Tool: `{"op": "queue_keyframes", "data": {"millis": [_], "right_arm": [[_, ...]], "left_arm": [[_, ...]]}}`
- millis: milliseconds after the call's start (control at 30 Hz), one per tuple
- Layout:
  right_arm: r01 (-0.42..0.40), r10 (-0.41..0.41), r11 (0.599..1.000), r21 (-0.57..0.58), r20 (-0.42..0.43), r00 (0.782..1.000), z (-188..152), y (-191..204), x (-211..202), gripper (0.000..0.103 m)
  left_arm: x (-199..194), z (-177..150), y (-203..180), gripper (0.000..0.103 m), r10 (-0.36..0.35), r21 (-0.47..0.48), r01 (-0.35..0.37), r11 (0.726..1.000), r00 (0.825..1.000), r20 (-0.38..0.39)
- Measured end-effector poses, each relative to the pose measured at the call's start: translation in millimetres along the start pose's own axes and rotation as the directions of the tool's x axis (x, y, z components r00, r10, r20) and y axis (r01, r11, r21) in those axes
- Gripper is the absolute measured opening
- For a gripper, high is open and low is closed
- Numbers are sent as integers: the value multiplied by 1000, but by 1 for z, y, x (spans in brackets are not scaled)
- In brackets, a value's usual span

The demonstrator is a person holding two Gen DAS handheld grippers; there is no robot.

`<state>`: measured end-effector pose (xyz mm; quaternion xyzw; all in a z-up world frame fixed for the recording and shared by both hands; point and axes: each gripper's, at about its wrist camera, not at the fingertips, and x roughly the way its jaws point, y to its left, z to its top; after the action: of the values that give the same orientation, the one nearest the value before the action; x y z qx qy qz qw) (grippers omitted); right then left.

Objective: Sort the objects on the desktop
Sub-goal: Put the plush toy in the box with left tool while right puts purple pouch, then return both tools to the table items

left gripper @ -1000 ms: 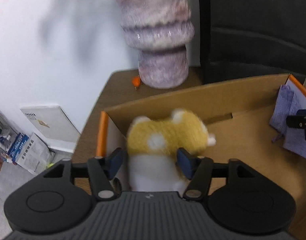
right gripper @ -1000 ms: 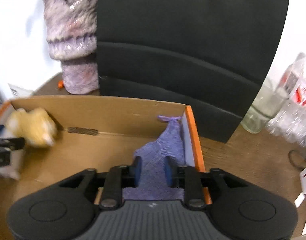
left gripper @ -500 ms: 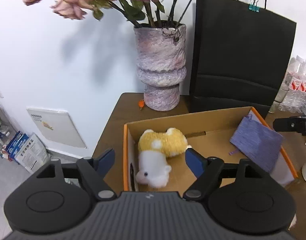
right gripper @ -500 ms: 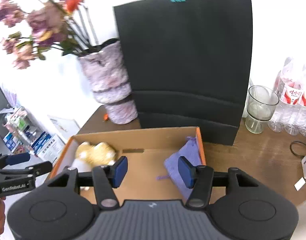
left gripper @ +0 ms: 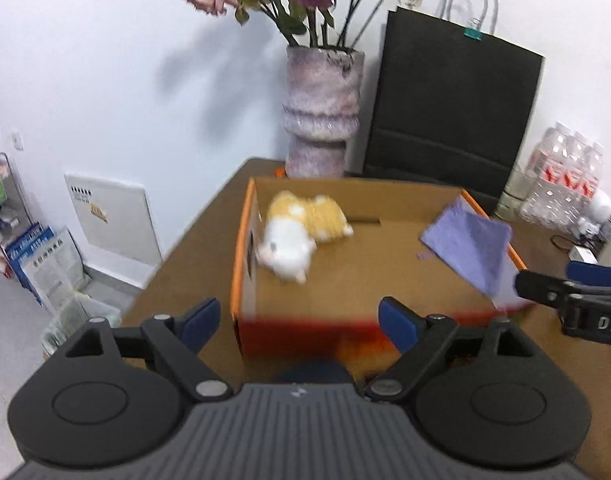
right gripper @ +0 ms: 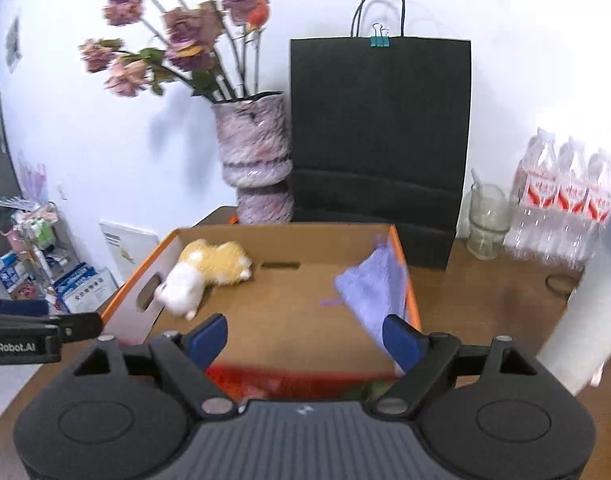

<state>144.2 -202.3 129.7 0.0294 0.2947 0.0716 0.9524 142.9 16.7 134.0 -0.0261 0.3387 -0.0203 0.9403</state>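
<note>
A cardboard box (left gripper: 244,240) with orange edges stands on the brown desk; it also shows in the right wrist view (right gripper: 409,280). A yellow and white plush toy (left gripper: 301,232) lies in its left part (right gripper: 203,276). A purple cloth pouch (left gripper: 471,248) leans on its right wall (right gripper: 379,292). My left gripper (left gripper: 299,320) is open and empty, in front of the box. My right gripper (right gripper: 305,340) is open and empty, also in front of the box.
A purple vase (left gripper: 321,120) with dried flowers and a black paper bag (left gripper: 449,120) stand behind the box. A glass jar (right gripper: 487,228) and water bottles (right gripper: 561,208) stand at the right. A white object (right gripper: 585,312) is near the right gripper. The desk's left edge drops to the floor.
Both grippers opened, let go of the plush toy and the pouch in the box, and pulled back and up away from the box.
</note>
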Motion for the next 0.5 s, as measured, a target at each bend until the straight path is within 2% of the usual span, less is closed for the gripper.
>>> {"op": "queue_keyframes", "data": {"millis": [200,300,367,433,500], "right_arm": [[26,-27,1000,5,120,992,-72,10,-39,84],[51,-55,998,34,127,990,-111,8,-59,85],[31,-40,996,83,116,992,-138,2,-70,86],[15,-21,997,80,67,998,-157,0,-72,86],[59,-62,996,66,45,997,-168,2,-75,86]], "left_arm": [[-30,-77,-2,90,0,2,0,1000,998,57],[-45,-120,1,90,-6,14,5,1000,999,52],[-54,-145,5,90,-5,4,5,1000,999,36],[-60,-159,9,90,-2,-16,2,1000,1000,19],[-64,-167,8,90,12,-9,-12,1000,1000,17]]}}
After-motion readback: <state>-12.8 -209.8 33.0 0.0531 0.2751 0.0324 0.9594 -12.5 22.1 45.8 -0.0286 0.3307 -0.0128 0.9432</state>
